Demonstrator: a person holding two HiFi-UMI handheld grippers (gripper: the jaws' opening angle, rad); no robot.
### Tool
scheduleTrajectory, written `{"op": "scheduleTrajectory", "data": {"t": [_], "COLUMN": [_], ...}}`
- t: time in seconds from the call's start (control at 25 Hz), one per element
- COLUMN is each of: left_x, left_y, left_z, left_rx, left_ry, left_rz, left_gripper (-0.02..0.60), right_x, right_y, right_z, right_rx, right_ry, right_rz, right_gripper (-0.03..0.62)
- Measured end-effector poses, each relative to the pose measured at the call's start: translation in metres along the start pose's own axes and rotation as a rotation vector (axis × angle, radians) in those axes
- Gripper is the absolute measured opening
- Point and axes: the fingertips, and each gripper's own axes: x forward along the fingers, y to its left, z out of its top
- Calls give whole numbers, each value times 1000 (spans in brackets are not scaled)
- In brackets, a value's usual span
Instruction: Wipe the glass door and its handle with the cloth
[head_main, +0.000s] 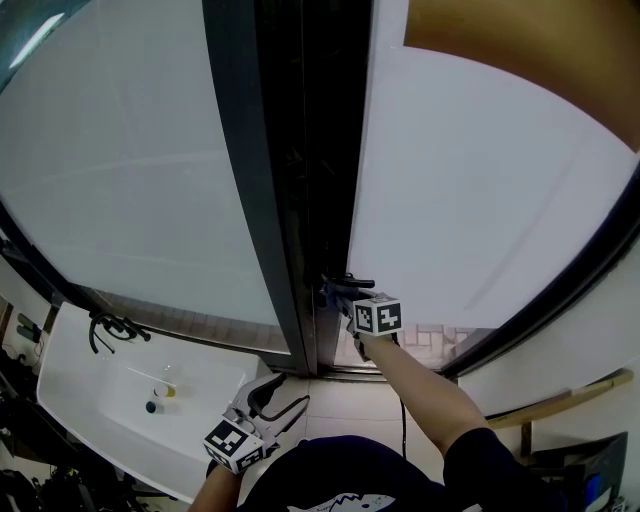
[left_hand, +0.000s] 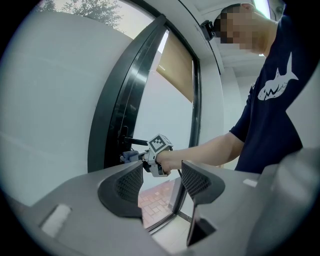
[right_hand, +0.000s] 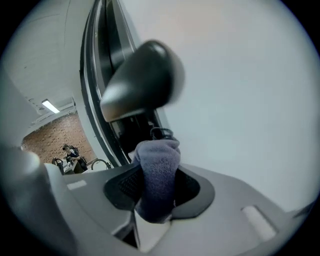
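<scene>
The right gripper (head_main: 350, 305) reaches forward to the dark frame edge of the glass door (head_main: 480, 200). Its jaws pinch a folded purple-grey cloth (right_hand: 157, 182), which sits right at the black lever handle (head_main: 352, 282); contact cannot be confirmed. The left gripper (head_main: 283, 395) hangs low near the person's body, well apart from the door, with its jaws spread and nothing between them. To the left is a white tabletop (head_main: 90, 390). On it lie a black tangled object (head_main: 115, 327) and two small items (head_main: 160, 398), one yellow and one dark, too small to identify.
</scene>
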Motion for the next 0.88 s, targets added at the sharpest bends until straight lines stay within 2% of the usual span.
{"op": "scheduleTrajectory", "data": {"t": [0.12,0.32,0.48,0.56,0.76,0.88], "left_x": [-1,-1,1,1,-3,-5], "left_y": [1,4,8,9,20,25], "left_z": [-1,-1,0,0,-5,-8], "left_rx": [-5,-3,-2,-3,-16,-22], "left_ry": [5,-2,-5,0,7,12], "left_rz": [-1,-9,-14,-14,4,7], "left_gripper": [238,238,237,238,237,237], "right_x": [-5,1,15,23,35,41], "right_y": [-13,-11,9,15,9,8], "right_z": [-22,-51,-42,-34,-29,-32], "right_rx": [47,139,264,302,333,306], "right_ry": [24,60,20,5,-19,2], "right_rz": [-17,17,99,104,68,55], "right_gripper": [140,140,140,140,140,140]}}
